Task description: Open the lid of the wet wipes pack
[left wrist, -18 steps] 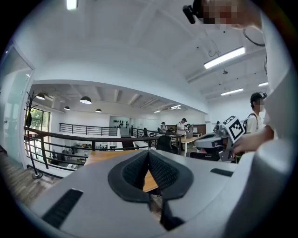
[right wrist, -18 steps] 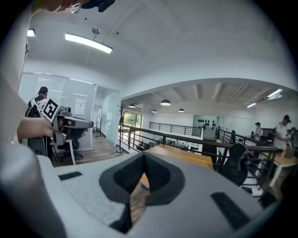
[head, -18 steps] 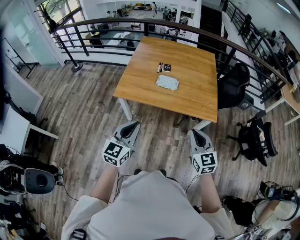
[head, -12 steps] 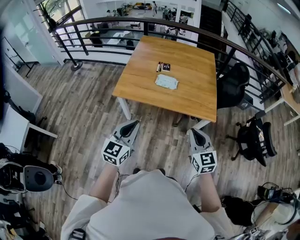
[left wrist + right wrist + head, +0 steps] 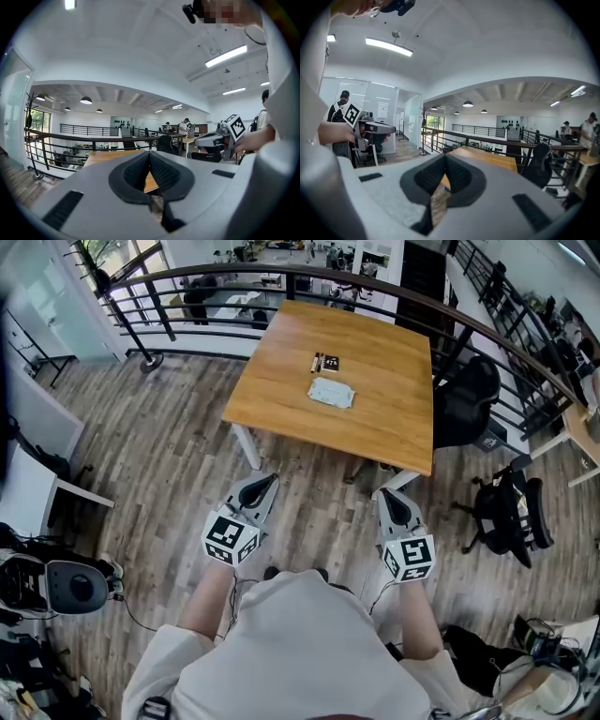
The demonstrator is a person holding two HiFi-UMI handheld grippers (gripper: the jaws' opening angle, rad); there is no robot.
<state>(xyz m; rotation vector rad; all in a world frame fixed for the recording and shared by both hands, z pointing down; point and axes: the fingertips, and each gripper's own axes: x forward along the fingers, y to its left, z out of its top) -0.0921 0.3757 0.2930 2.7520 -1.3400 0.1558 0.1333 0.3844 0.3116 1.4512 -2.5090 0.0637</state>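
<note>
The wet wipes pack (image 5: pixel 332 394), pale and flat, lies in the middle of a wooden table (image 5: pixel 281 381) well ahead of me. A small dark item and pens (image 5: pixel 324 363) lie just beyond it. Both grippers are held in front of my body over the plank floor, well short of the table. My left gripper (image 5: pixel 270 481) (image 5: pixel 150 154) is shut with nothing in it. My right gripper (image 5: pixel 386 495) (image 5: pixel 445 157) is also shut and holds nothing. Each gripper view shows the table's edge past the jaws, and the other gripper off to the side.
A curved black railing (image 5: pixel 234 277) runs behind the table. Black office chairs (image 5: pixel 469 399) (image 5: pixel 511 512) stand to the table's right. A white desk (image 5: pixel 37 493) and floor equipment (image 5: pixel 66 585) are at my left. Wooden floor (image 5: pixel 169 427) lies between me and the table.
The table and pack sit slightly higher in the head view than before. Both grippers have kept their places in front of my body and stay shut.
</note>
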